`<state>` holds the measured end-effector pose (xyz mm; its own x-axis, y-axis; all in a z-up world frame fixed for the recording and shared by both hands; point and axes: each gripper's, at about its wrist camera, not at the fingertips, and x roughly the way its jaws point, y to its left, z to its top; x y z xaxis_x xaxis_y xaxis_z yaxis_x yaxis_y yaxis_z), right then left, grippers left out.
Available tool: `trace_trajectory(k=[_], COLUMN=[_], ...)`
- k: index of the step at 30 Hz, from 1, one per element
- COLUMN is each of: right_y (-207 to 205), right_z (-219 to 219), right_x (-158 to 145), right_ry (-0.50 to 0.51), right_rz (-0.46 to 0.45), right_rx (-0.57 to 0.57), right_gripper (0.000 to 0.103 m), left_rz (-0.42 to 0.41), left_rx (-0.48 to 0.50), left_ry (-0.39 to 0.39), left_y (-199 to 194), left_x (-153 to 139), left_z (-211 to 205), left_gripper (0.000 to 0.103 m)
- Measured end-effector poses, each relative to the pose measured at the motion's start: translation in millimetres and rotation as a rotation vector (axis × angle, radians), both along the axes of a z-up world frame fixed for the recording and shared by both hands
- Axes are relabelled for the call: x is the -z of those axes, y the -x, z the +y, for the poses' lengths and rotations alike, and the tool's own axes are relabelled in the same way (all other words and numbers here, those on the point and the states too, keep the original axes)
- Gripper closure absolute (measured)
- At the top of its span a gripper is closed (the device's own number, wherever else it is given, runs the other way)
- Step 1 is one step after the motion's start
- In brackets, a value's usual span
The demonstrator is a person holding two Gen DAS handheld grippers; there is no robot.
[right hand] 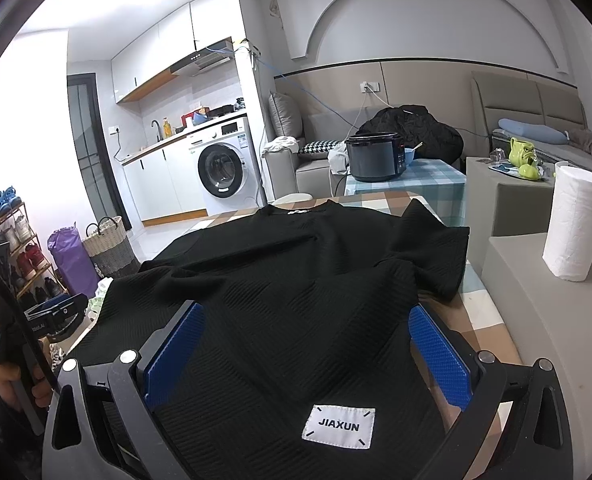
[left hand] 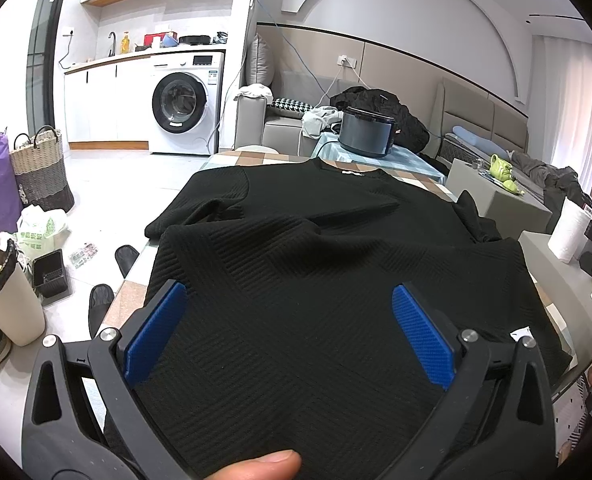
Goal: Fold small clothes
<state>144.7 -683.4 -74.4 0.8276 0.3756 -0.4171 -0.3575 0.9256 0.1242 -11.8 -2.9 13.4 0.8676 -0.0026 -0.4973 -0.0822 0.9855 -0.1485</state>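
Observation:
A black ribbed short-sleeved shirt (left hand: pixel 296 264) lies spread on the checked table, collar at the far end, both sleeves folded inward. It also shows in the right wrist view (right hand: pixel 296 288), with a white JIAXUN label (right hand: pixel 338 426) near the hem. My left gripper (left hand: pixel 289 300) is open, its blue pads (left hand: pixel 155 332) wide apart over the left part of the hem. My right gripper (right hand: pixel 306 320) is open, its blue pads (right hand: pixel 440 352) straddling the right part of the hem. Neither holds cloth.
A checked tablecloth (right hand: pixel 376 204) covers the table. A dark rice cooker (right hand: pixel 376 158) stands beyond on a blue checked table. A paper towel roll (right hand: pixel 574 222) stands on a grey block at right. Bins and baskets (left hand: pixel 41 168) are on the floor at left.

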Motion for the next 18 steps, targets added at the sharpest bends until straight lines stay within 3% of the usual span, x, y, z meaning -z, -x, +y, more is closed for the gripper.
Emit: trace_trajectory(k=[18], right_y=[-0.6], right_z=[1.2], right_x=[-3.0], right_ry=[0.001], right_rz=[0.003], right_rx=[0.004], right_gripper=[0.000], left_rz=[-0.001], left_rx=[0.001], left_ry=[-0.002], left_y=[-0.1], left_x=[0.5], left_z=[4.6], left_gripper=[0.001])
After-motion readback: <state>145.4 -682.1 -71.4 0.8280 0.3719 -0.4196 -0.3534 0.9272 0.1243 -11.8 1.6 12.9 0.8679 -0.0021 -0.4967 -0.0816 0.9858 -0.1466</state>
